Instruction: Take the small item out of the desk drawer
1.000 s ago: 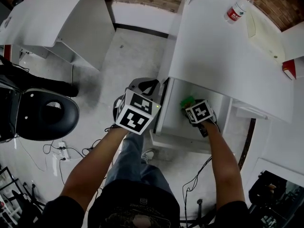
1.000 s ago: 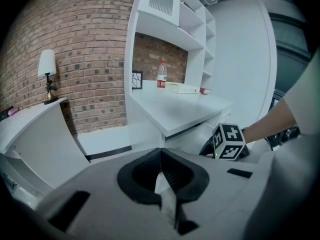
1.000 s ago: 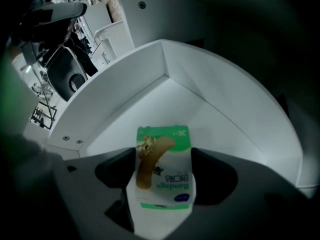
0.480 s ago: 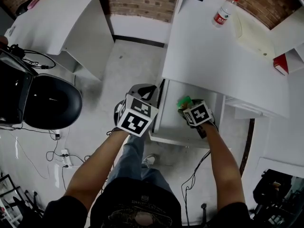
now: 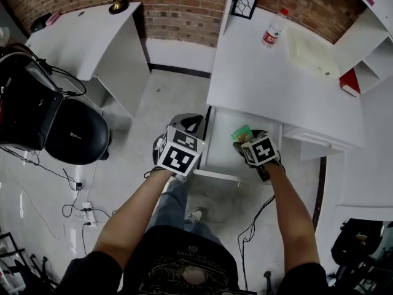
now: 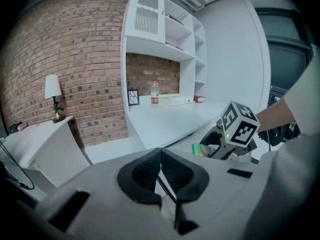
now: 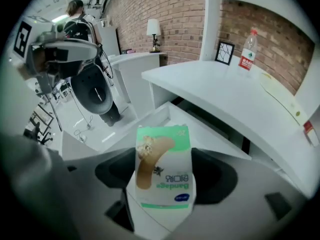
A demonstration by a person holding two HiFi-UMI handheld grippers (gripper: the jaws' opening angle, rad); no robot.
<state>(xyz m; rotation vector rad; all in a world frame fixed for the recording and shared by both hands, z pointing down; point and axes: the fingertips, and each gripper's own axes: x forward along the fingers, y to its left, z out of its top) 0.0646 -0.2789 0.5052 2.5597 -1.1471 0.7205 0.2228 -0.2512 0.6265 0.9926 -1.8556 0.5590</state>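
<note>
In the head view, the right tongs (image 5: pixel 245 135) are hanging over the open drawer (image 5: pixel 224 153) of the white bench (image 5: pixel 270 78), carrying a green-and-white box (image 5: pixel 241 131). The left tongs (image 5: pixel 187 123) are hovering just beside the drawer's left edge, over the floor. A water bottle (image 5: pixel 272 28) is standing far back on the bench.

In the left gripper view, the left tongs' jaws are meeting with nothing between them, a detail the head view is hiding under the marker cube.

In the right gripper view, the jaws are standing fairly wide and pressing on both sides of the box. The box is showing a plaster pictured on its face, with its print upside down, and the drawer's inside is lying below and beyond it.
</note>
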